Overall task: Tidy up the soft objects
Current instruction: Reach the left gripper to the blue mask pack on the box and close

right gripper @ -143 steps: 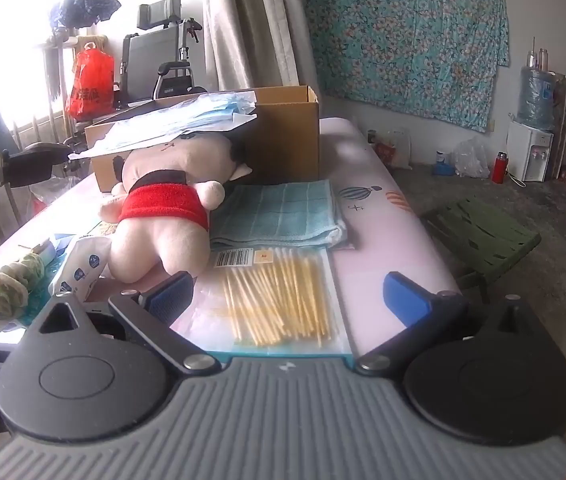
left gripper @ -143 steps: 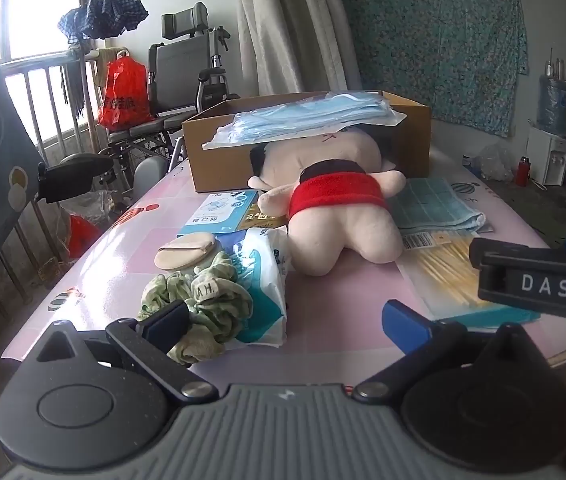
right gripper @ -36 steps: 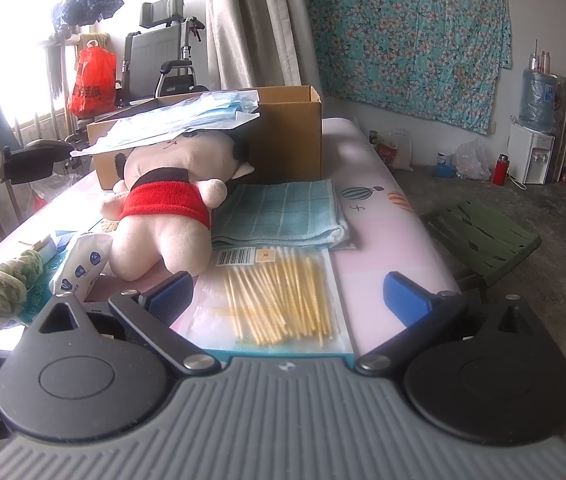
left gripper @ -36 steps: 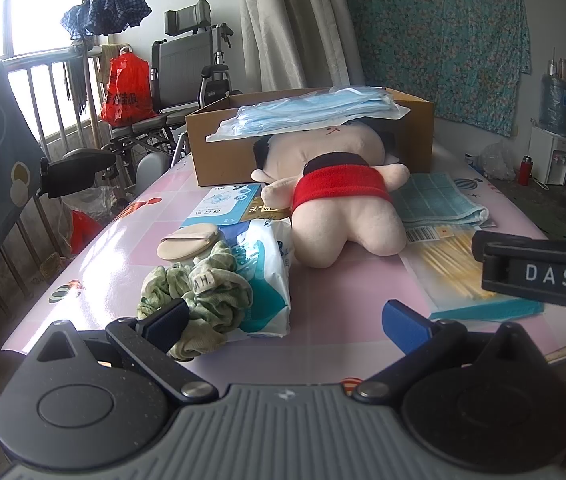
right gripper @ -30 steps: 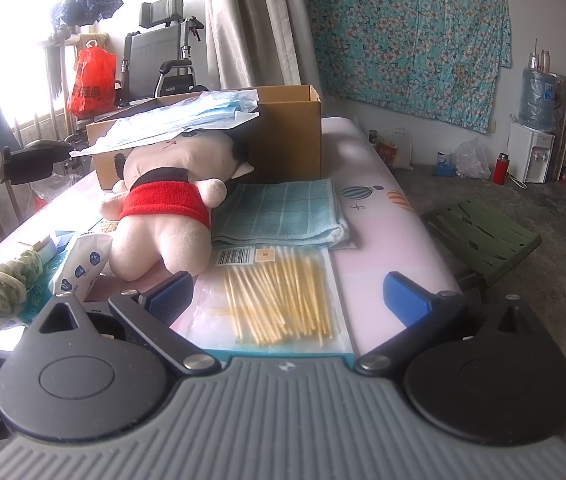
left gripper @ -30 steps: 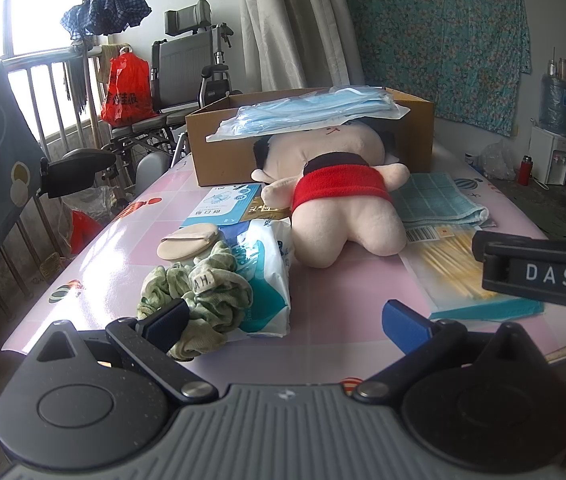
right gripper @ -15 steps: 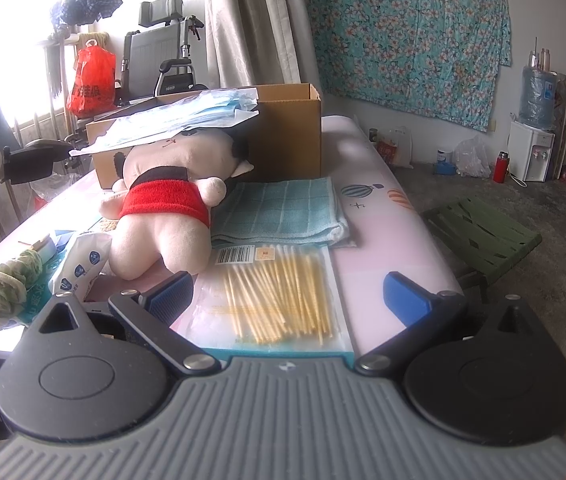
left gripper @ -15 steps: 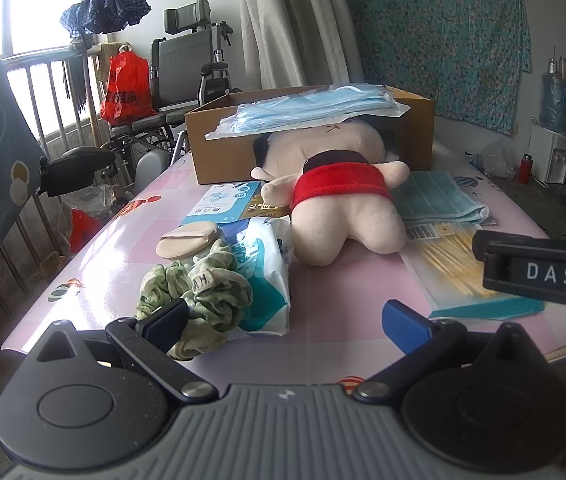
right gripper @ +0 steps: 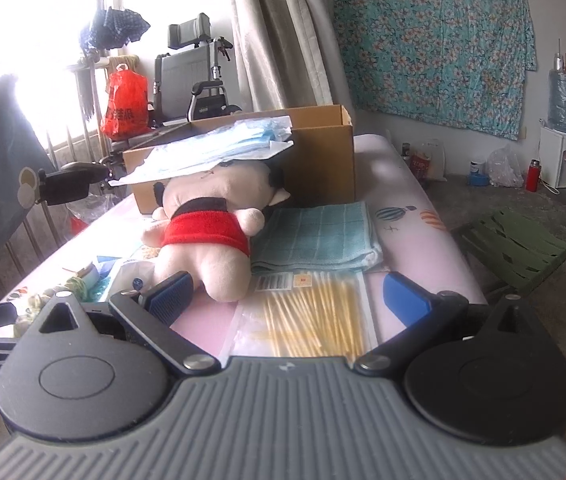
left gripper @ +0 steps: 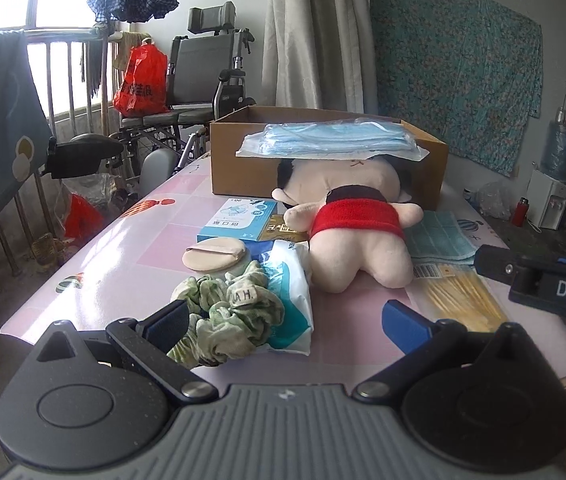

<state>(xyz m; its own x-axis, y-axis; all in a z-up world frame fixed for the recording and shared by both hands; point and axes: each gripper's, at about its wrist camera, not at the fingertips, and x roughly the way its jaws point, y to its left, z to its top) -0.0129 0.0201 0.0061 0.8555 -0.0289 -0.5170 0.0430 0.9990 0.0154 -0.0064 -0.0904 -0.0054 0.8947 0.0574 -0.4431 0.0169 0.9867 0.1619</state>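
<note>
A plush doll in a red top point(left gripper: 357, 236) point(right gripper: 207, 236) lies on the pink table with its head at the open side of a cardboard box point(left gripper: 235, 160) point(right gripper: 323, 160). A pack of blue face masks point(left gripper: 335, 144) rests on the box. A green scrunchie point(left gripper: 227, 312), a tissue pack point(left gripper: 289, 280), a beige powder puff point(left gripper: 214, 254) and a folded blue towel point(right gripper: 319, 236) lie around the doll. My left gripper point(left gripper: 287, 322) is open and empty, just behind the scrunchie. My right gripper point(right gripper: 287, 298) is open and empty over a cotton swab pack point(right gripper: 315, 320).
A blue mask box point(left gripper: 237, 220) lies in front of the cardboard box. A wheelchair point(left gripper: 199, 92) and a red bag point(left gripper: 141, 84) stand beyond the table's far left. A green stool point(right gripper: 519, 248) is on the floor at the right.
Both grippers have lifted and shifted a little; the right one has edged forward over the swab pack. Nothing on the table has moved. Both stay open.
</note>
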